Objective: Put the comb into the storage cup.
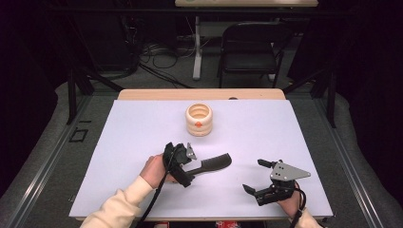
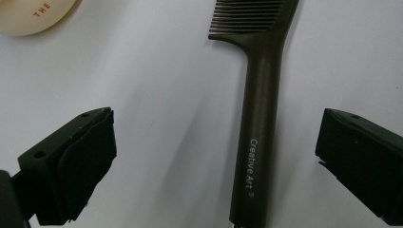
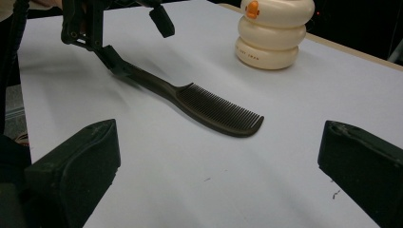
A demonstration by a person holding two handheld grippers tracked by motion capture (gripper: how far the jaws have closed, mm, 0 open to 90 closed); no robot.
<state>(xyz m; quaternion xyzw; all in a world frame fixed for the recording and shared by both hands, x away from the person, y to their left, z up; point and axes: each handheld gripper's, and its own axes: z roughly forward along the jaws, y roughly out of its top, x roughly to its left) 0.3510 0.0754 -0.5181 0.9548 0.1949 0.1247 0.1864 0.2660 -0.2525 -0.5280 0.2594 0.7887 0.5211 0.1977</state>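
The dark comb (image 1: 212, 164) lies flat on the white bench (image 1: 142, 128), near the middle and toward the near edge, its teeth pointing right. The left gripper (image 1: 186, 164) sits over the handle with its jaws spread wide to either side, touching nothing, so I'd say the grasp is lined up but not yet made; closing and lifting remain. The right gripper (image 1: 255, 176) rests to the right, near the front edge, jaws wide apart and empty. The cream ringed pot (image 1: 199, 119) stands farther back, well apart, leaving open room around the comb.
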